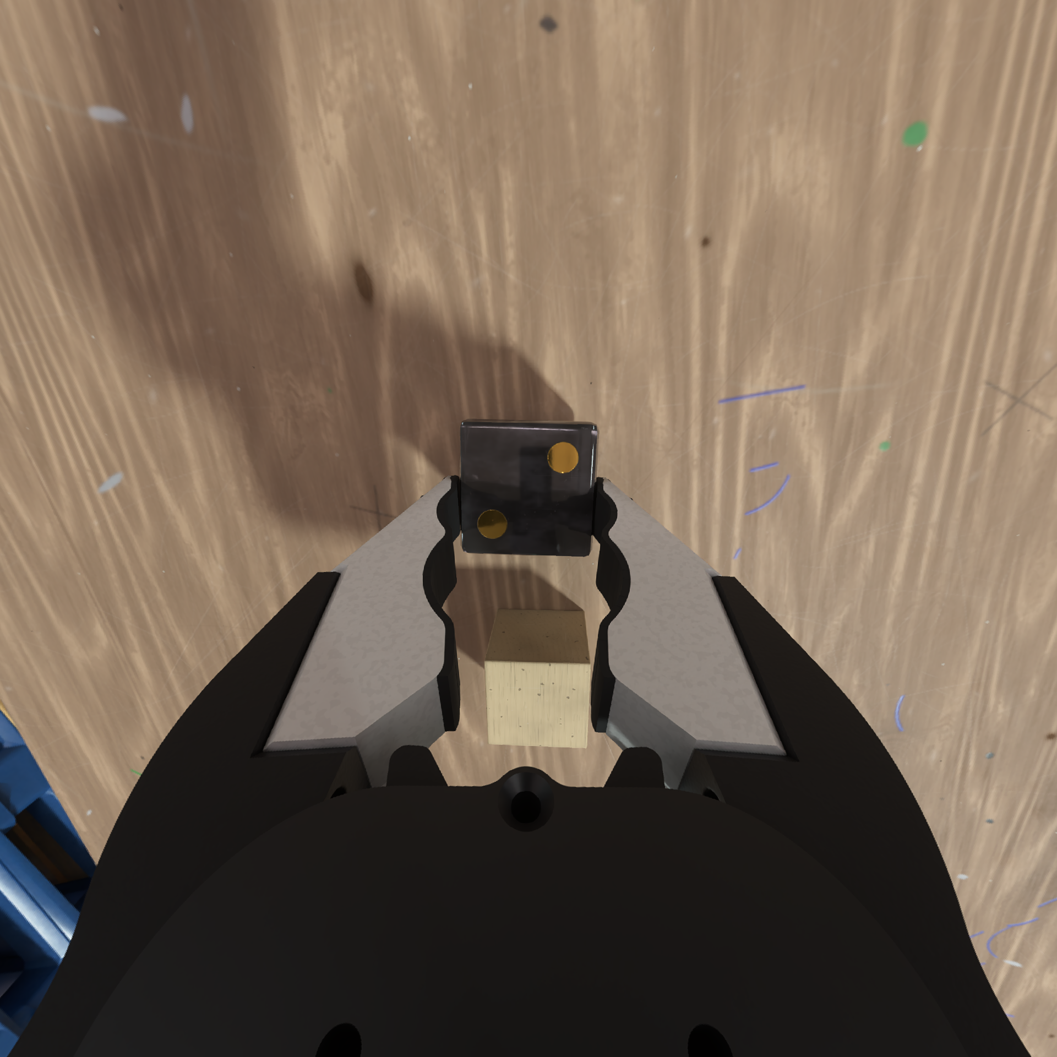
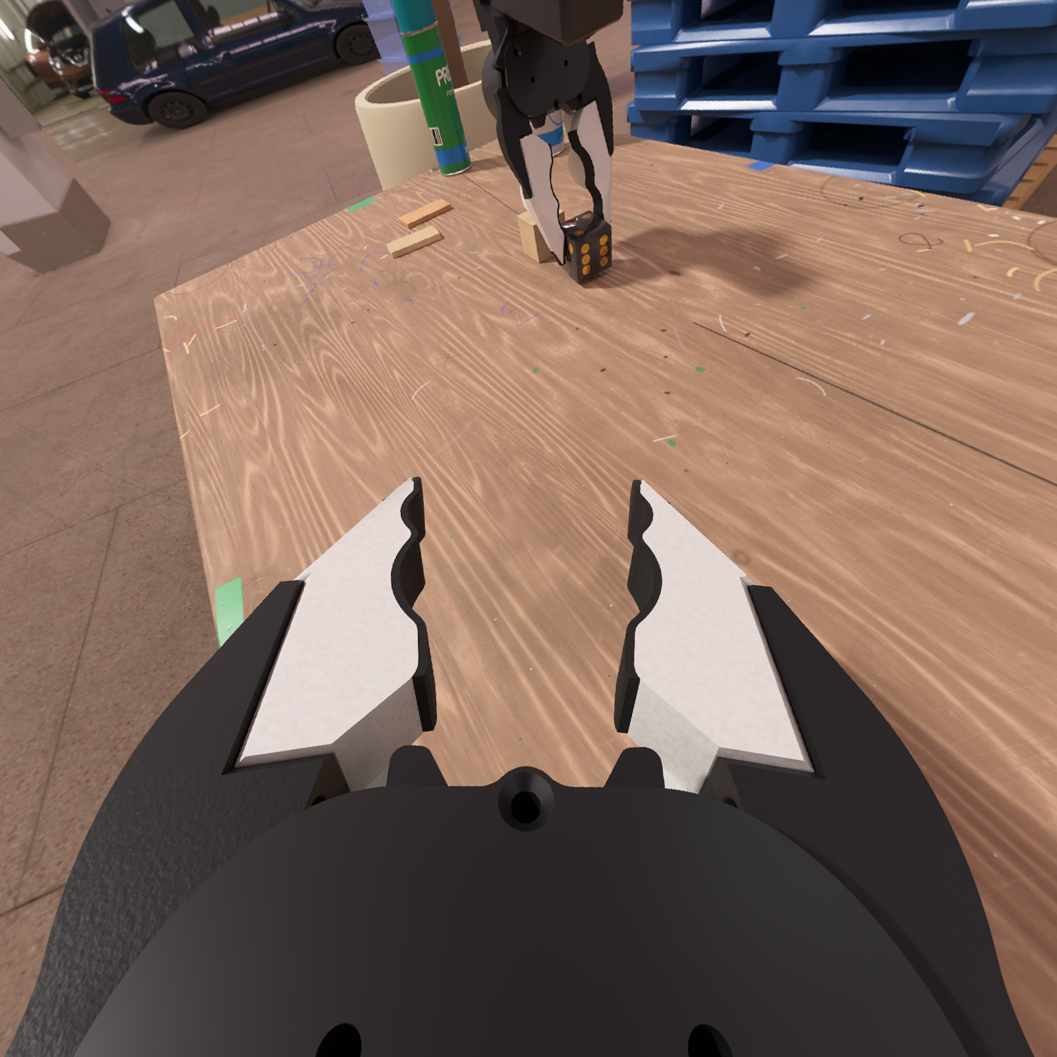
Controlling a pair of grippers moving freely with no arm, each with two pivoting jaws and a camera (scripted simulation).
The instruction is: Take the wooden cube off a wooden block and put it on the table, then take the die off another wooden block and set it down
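My left gripper (image 1: 526, 486) points down at the wooden table (image 1: 801, 257) and is shut on a black die with gold pips (image 1: 526, 457), held by its sides at the fingertips. A pale wooden cube (image 1: 537, 680) stands on the table just behind the die, free between the fingers' bases. In the right wrist view the left gripper (image 2: 577, 243) holds the die (image 2: 592, 254) at or just above the table, with the cube (image 2: 532, 237) beside it. Two flat wooden blocks (image 2: 425, 213) (image 2: 414, 241) lie bare to the left. My right gripper (image 2: 526, 486) is open and empty, far from them.
A green spray can (image 2: 437, 97) and a cream tub (image 2: 394, 120) stand at the table's far edge. Blue pallets (image 2: 829, 86) are stacked at the far right. The table's left edge (image 2: 171, 366) drops to the floor; a blue car (image 2: 217, 57) is parked beyond.
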